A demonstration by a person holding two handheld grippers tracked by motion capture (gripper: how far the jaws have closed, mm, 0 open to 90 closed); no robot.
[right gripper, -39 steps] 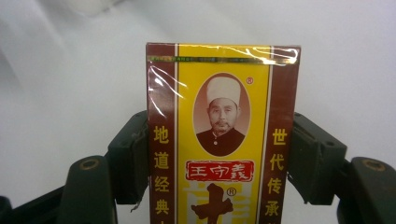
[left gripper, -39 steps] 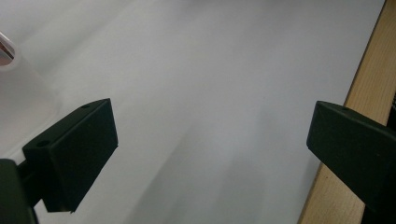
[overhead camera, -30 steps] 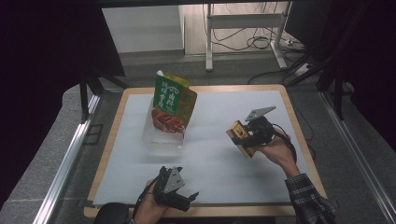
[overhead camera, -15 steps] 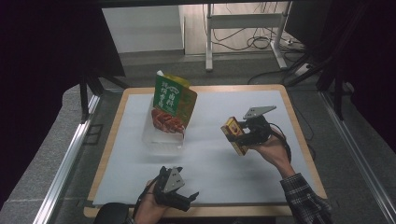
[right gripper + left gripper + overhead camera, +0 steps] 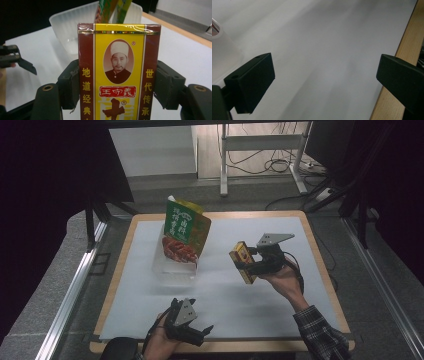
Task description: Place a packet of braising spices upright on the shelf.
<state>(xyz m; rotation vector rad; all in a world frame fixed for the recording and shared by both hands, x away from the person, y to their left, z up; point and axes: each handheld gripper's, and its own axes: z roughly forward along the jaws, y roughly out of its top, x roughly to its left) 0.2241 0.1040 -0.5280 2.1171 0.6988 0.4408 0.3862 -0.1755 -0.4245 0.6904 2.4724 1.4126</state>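
Observation:
My right gripper (image 5: 251,265) is shut on a yellow and maroon box (image 5: 240,255) and holds it above the right part of the white mat. In the right gripper view the box (image 5: 117,75) stands upright, clamped at its sides by the pads (image 5: 71,85). Beyond it is a clear plastic tub (image 5: 67,27) with a green pouch (image 5: 112,7) in it. In the high view the pouch (image 5: 185,227) leans in the tub (image 5: 175,270) at the mat's left centre. My left gripper (image 5: 204,335) rests near the front edge, open and holding nothing (image 5: 324,80).
The white mat (image 5: 225,300) lies on a wooden board (image 5: 220,215); its wooden edge (image 5: 409,45) runs beside my left gripper's right jaw. Metal rails flank the board. A frame with cables stands on the floor behind.
My right gripper has carried the box a little leftward and up, toward the tub. The left gripper has stayed where it was.

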